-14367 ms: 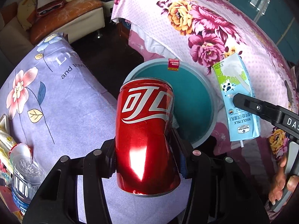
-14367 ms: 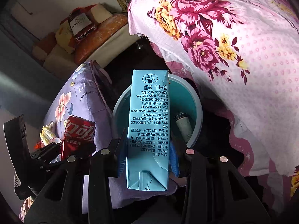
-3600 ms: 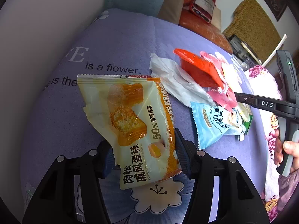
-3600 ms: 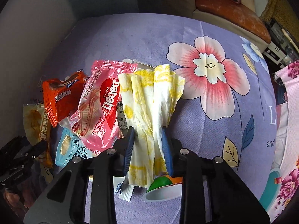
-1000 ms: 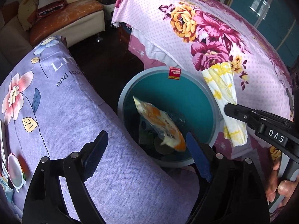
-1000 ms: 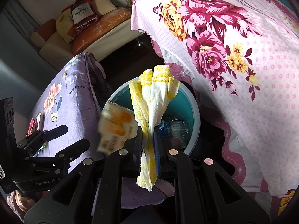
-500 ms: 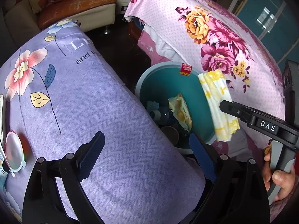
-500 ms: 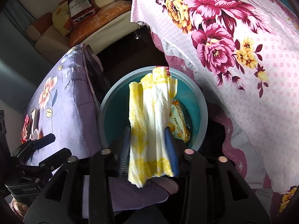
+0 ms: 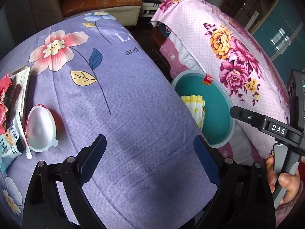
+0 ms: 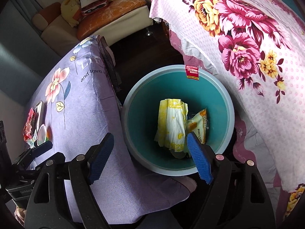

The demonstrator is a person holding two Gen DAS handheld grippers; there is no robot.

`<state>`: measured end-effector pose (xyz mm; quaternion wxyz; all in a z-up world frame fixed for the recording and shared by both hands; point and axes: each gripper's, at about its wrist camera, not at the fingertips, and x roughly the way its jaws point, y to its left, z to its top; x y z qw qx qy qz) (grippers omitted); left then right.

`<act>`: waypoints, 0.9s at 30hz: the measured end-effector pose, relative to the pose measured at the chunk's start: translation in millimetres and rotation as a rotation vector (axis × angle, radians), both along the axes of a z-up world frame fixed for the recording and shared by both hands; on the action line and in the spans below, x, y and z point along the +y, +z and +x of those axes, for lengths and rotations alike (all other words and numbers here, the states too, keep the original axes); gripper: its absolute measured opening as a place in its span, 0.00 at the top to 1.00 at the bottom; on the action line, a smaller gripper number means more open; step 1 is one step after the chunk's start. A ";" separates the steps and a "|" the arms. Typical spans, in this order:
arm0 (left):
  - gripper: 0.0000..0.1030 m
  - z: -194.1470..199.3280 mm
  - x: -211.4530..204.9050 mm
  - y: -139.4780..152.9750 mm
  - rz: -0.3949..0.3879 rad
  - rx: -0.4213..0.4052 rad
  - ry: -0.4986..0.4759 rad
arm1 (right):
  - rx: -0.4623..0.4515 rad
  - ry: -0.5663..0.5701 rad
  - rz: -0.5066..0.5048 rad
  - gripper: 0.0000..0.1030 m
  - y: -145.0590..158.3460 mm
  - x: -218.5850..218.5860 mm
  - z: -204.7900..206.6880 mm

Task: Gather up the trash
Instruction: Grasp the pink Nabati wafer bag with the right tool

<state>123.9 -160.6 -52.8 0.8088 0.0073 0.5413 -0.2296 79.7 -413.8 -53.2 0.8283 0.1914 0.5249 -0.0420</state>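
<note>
Left wrist view: wrapper pile (image 9: 9, 114) at far left of the purple floral cloth (image 9: 118, 103), clear plastic cup lid (image 9: 41, 131) just beside it. Left gripper (image 9: 150, 156) spread wide, nothing between the jaws, hovering over bare cloth; half a second ago it sat nearer the bin, so it has swung back toward the pile. Teal bin (image 9: 217, 114) to the right, partly cut off by the cloth edge, yellow-white paper (image 9: 194, 105) visible inside.

Right wrist view: same pile small at far left, then the right gripper (image 10: 150, 154) above the bin (image 10: 133, 99), near its front rim. Jaws opening, nothing between them. The yellow-white paper (image 10: 171, 122) pinched there a second ago now lies in the bin, leaning on the orange snack packet (image 10: 200, 124), which also went in within the last second. Paper sits below and just beyond the right pad (image 10: 200, 158), free of it.

Judgement: two items done this round; wrappers and lid on the cloth remain, well apart from both grippers, left gripper closer.
</note>
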 end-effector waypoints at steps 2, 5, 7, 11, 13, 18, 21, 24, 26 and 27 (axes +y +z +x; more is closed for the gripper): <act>0.10 -0.4 13.9 2.8 -0.009 -0.003 0.021 | 0.004 0.018 -0.002 0.27 2.6 11.1 3.0; 0.10 -1.9 36.2 7.3 -0.020 -0.011 0.053 | 0.008 0.051 -0.015 0.27 7.9 30.4 7.7; 0.10 -2.8 51.5 10.6 -0.023 -0.017 0.073 | 0.008 0.078 -0.018 0.27 12.2 45.5 11.6; 0.10 -3.5 88.5 18.3 -0.029 -0.037 0.124 | 0.007 0.146 -0.038 0.25 22.5 83.8 23.1; 0.10 -4.1 109.9 21.6 -0.031 -0.045 0.155 | 0.008 0.184 -0.043 0.25 26.6 104.8 30.2; 0.09 -6.5 169.8 28.8 -0.044 -0.062 0.246 | 0.019 0.292 -0.048 0.25 35.5 163.5 48.6; 0.09 -8.7 209.3 31.4 -0.041 -0.071 0.306 | 0.026 0.357 -0.043 0.25 40.6 200.7 59.9; 0.08 -11.8 248.2 31.9 -0.040 -0.078 0.366 | 0.034 0.419 -0.034 0.25 45.1 237.2 71.6; 0.08 -13.0 270.4 31.0 -0.034 -0.081 0.397 | 0.043 0.456 -0.024 0.25 46.4 261.1 80.3; 0.08 -14.1 281.5 29.7 -0.027 -0.083 0.413 | 0.048 0.471 -0.023 0.25 46.5 272.7 84.5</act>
